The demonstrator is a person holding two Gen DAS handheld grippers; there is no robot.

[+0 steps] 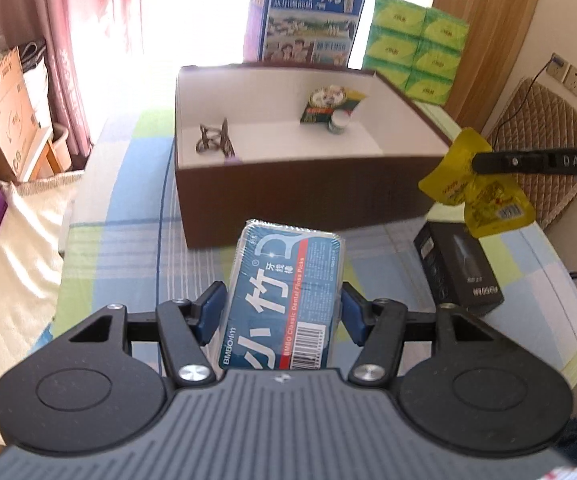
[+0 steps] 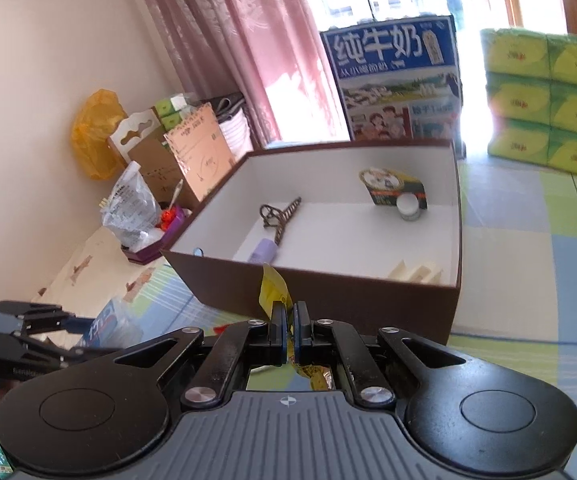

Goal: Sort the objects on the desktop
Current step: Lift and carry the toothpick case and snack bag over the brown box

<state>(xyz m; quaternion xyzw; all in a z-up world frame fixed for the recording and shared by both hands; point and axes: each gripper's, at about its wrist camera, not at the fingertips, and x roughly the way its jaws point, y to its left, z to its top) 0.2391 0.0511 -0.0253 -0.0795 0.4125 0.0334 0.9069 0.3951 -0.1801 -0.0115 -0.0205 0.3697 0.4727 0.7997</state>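
Observation:
My left gripper [image 1: 283, 312] is shut on a blue box of dental floss picks [image 1: 288, 280], with its blue pads pressing on both long sides. It hangs above the checked tablecloth, just short of an open brown box [image 1: 300, 188]. My right gripper [image 2: 289, 312] is shut on a crumpled yellow sachet [image 2: 273, 290], near the brown box's [image 2: 328, 296] front wall. In the left wrist view the sachet [image 1: 484, 196] dangles from the right gripper [image 1: 476, 162] at the box's right corner. Inside the box lie a hair clip [image 2: 278, 216], a purple tube [image 2: 262, 252], a snack packet [image 2: 392, 184] and a small jar [image 2: 408, 204].
A black carton [image 1: 460, 268] stands on the table to the right of the floss box. Behind the brown box stand a milk carton [image 1: 308, 16] and stacked green tissue packs [image 1: 416, 44]. A chair back [image 1: 540, 148] is at the right. Cardboard and bags [image 2: 156, 168] crowd the left side.

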